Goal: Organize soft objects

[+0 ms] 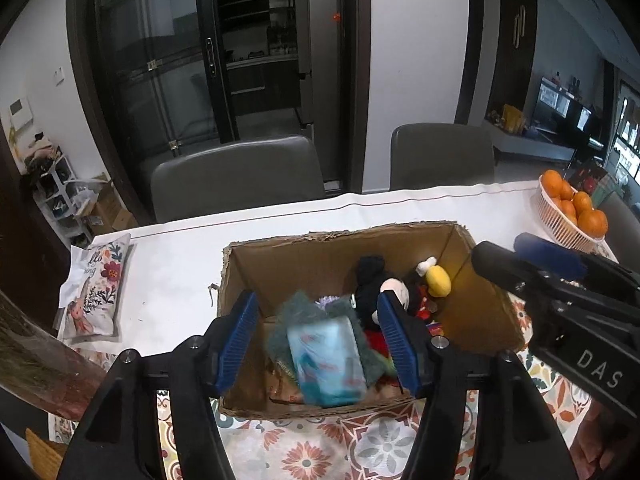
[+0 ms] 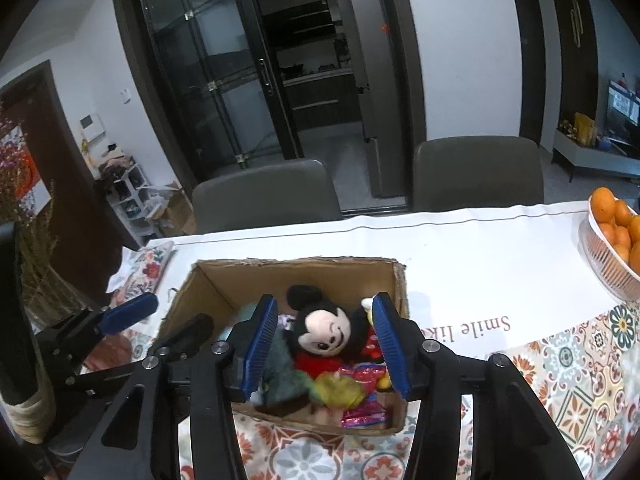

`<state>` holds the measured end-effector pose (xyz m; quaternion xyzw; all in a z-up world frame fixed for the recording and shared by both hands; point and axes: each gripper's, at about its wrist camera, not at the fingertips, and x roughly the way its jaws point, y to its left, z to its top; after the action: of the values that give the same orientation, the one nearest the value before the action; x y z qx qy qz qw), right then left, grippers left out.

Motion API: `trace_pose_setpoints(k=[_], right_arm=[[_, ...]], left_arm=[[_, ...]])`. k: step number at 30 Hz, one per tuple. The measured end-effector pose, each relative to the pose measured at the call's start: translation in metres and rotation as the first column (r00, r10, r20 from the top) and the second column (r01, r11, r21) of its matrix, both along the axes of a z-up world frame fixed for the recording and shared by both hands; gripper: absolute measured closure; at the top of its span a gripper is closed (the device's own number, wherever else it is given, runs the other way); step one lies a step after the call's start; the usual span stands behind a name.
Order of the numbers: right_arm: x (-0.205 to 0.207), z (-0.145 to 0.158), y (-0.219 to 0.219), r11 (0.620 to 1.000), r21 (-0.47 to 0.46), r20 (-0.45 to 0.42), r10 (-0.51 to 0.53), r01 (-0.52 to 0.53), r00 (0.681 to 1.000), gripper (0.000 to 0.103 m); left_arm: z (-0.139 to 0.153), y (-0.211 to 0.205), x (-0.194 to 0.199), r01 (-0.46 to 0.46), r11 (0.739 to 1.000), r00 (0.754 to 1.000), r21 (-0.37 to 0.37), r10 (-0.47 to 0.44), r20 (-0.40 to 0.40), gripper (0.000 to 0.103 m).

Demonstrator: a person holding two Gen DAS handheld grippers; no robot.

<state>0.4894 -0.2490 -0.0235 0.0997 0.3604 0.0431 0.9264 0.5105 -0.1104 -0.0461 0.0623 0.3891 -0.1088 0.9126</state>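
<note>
White capitals "DAS" stood on the black body of the right gripper (image 1: 532,262), seen from the left wrist. On the white tablecloth (image 2: 480,256), upside down from the right wrist view, brown print read "Smile lik", the rest hidden. The floral pouch (image 1: 96,292) bore script letters "llo" and "ing", only partly readable.

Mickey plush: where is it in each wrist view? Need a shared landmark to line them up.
Left wrist view: the Mickey plush lies right of centre in the cardboard box, partly behind that gripper's right jaw.
Right wrist view: the Mickey plush sits near centre, face up, between the jaws.
Shared landmark: the basket of oranges at the right edge in both.
</note>
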Motion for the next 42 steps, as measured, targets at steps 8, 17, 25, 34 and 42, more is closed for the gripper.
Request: trace_pose_setpoints(k=[8, 17, 25, 34, 42], right_arm=[[-0.015, 0.0, 0.005, 0.999, -0.043, -0.015, -0.011, 0.011, 1.0, 0.052], [-0.072, 0.019, 0.021, 0.996, -0.088, 0.038, -0.019, 0.023, 0.999, 0.052], [-0.139, 0.039, 0.038, 0.99, -0.116, 0.097, -0.069, 0.08, 0.993, 0.04], [-0.203, 0.053, 0.057, 0.967, -0.175, 0.143, -0.161, 0.186, 0.976, 0.031], [-0.247, 0.062, 0.062, 0.967, -0.163, 0.156, -0.171, 0.196, 0.973, 0.019]], left_arm=[[0.008, 0.015, -0.02, -0.05, 0.999, 0.999, -0.006, 0.05, 0.013, 0.039], [0.039, 0.038, -0.081, -0.077, 0.997, 0.988, 0.011, 0.075, 0.134, 0.032], [0.06, 0.059, -0.139, -0.078, 0.997, 0.977, 0.019, 0.072, 0.2, 0.018], [0.07, 0.088, -0.197, -0.067, 0.998, 0.969, -0.004, 0.066, 0.239, 0.005], [0.078, 0.099, -0.245, -0.069, 0.997, 0.967, -0.023, 0.072, 0.246, 0.0]])
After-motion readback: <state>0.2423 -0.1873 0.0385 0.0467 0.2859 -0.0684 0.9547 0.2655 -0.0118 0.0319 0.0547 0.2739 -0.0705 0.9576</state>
